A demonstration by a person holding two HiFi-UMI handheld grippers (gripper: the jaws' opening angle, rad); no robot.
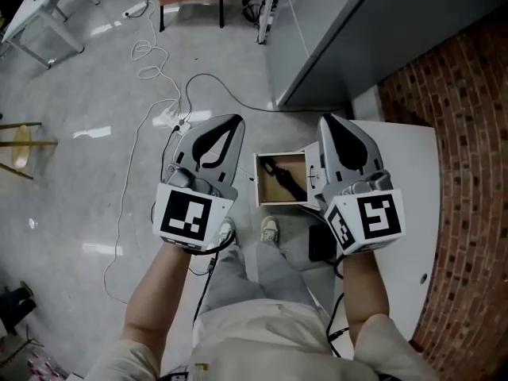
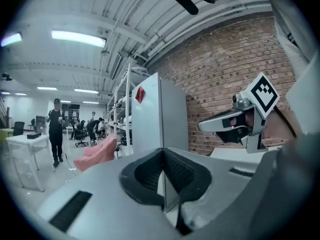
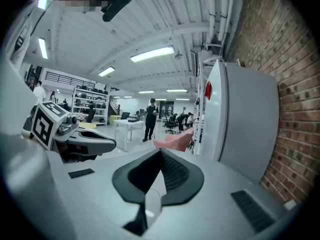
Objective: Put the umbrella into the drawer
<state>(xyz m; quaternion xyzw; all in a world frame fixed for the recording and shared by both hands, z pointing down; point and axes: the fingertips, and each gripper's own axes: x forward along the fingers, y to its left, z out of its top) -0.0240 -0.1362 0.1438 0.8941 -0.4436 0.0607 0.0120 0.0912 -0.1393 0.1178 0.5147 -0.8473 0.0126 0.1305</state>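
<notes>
In the head view a small wooden drawer [image 1: 261, 184] stands pulled open far below, and a black folded umbrella [image 1: 282, 178] lies inside it. Both grippers are held high, close to the camera, one on each side of the drawer. My left gripper [image 1: 236, 120] is shut with nothing in it; in the left gripper view its pads [image 2: 162, 152] meet. My right gripper [image 1: 325, 119] is shut and empty too, its pads [image 3: 160, 152] pressed together. Each gripper view also shows the other gripper: the right gripper [image 2: 201, 127] and the left gripper [image 3: 113, 144].
A white cabinet top [image 1: 413, 213] lies at the right beside a brick wall [image 1: 460, 133]. A tall grey cabinet [image 1: 341, 38] stands behind the drawer. Cables [image 1: 159, 109] trail over the grey floor. My shoes [image 1: 270, 229] are in front of the drawer. People stand far off in the hall [image 3: 150, 119].
</notes>
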